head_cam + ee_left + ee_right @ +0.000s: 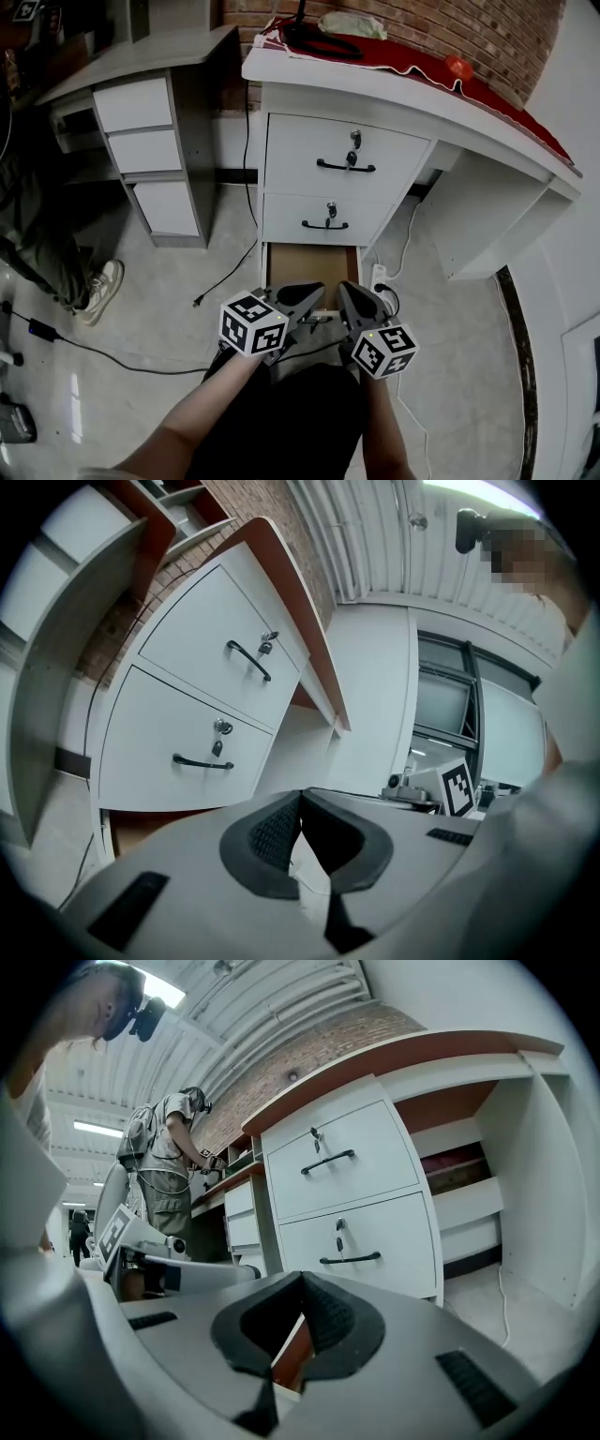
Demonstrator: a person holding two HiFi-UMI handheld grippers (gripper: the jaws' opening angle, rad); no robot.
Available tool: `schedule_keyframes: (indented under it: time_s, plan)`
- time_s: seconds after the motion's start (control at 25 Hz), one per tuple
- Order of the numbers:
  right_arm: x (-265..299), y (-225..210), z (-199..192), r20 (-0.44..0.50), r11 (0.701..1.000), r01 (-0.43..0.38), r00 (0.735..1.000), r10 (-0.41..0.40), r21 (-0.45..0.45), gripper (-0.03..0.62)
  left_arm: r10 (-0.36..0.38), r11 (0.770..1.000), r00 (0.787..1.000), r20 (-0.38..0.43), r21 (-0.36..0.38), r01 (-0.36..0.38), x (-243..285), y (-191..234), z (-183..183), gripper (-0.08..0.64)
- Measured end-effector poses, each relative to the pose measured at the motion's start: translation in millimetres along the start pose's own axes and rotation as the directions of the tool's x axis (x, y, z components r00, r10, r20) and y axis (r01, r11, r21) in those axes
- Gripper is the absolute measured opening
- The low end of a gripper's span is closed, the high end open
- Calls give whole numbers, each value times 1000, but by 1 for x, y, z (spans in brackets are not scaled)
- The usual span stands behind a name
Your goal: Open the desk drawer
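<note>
The white desk [487, 131] has three stacked drawers. The top drawer [309, 141] and the middle drawer [291, 211] sit flush, each with a black handle [345, 168] and a key in its lock. The bottom drawer [311, 265] is pulled out and shows its brown inside. My left gripper [317, 292] and right gripper [347, 292] hover side by side just above its near end. Both are shut, with nothing between the pads. From the left gripper [300, 795] view, both handles [202, 762] show ahead. The right gripper [302, 1277] also faces the drawer fronts [361, 1241].
A second desk with white drawers [145, 150] stands at the left, with a person [37, 234] beside it. Black cables [225, 277] cross the floor and a power strip [380, 277] lies by the open drawer. A red cloth [422, 61] covers the desktop.
</note>
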State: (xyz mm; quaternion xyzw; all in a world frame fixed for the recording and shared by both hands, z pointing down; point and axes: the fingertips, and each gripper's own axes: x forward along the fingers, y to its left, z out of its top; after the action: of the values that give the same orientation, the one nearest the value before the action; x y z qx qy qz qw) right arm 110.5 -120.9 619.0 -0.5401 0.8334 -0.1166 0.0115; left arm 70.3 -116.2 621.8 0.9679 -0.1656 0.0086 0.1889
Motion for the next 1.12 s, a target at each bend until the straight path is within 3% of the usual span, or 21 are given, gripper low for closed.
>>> schedule_keyframes:
  time_s: [0.68,0.92,1.12]
  plan:
    - [10,-8,-2,18,999,5,1000,-6,54,17,40,999,999,-7,6,-40,1,15,6,11]
    - [9,-17,-7,-3,998,18,1000,-18,64,17,36,996,999,-9,-83,-36,9,23,1,11]
    - [17,-23,0,37,994,-13,999,9,112,17,28,989,999,21,-145,-24,19,34,3,12]
